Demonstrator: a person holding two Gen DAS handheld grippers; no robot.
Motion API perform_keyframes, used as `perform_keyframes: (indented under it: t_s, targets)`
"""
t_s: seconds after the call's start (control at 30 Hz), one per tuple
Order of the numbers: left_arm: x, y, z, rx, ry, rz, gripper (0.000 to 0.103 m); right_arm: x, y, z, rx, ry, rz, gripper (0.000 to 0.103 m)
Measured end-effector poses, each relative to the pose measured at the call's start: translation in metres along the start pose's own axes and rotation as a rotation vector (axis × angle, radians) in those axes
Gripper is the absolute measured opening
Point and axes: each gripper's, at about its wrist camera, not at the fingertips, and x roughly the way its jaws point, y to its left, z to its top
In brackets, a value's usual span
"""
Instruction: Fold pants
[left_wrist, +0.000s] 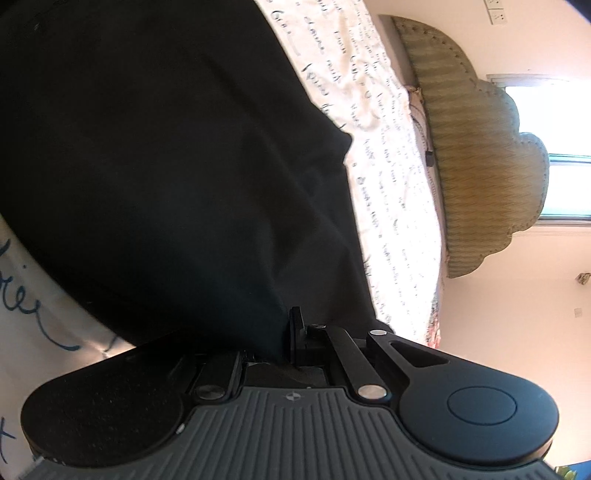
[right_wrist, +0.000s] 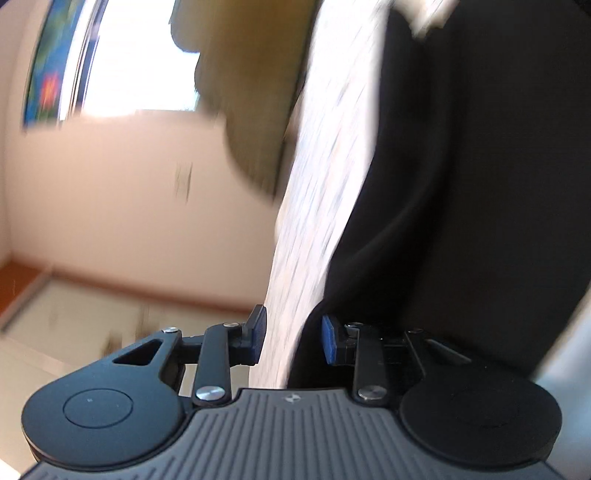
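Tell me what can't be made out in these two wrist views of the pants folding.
- Left wrist view: the left gripper has one finger buried under the black pants; its grip is unclear.
- Left wrist view: the pants run past the frame's edges, so the fold stage is unknown.
- Right wrist view: motion blur smears the printed sheet and headboard; the right gripper stands open.

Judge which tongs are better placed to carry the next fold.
Left. The left tongs look shut on the black pants; the right tongs are open, holding nothing, beside the pants' edge.

left gripper jaws: lower centre, buried in black pants, state unclear
right view: motion-blurred; headboard upper centre smeared
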Motion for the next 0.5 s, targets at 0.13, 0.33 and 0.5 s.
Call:
perform_keyframes:
  t_s: [0.13,0.33,0.5]
  targets:
    - [0.001,0.004,-0.004,-0.002,0.0,0.027,0.009,0.0,-0.006,0.036,0.007,-0.034,-0.033,0.031]
    - [-0.006,0.01,-0.006,-0.005,-0.008,0.045,0.009,-0.01,-0.009,0.053,0.028,-0.125,-0.044,0.031]
    - [-0.008,0.012,-0.005,-0.001,-0.012,0.055,0.009,-0.02,-0.014,0.061,0.039,-0.107,-0.102,0.031]
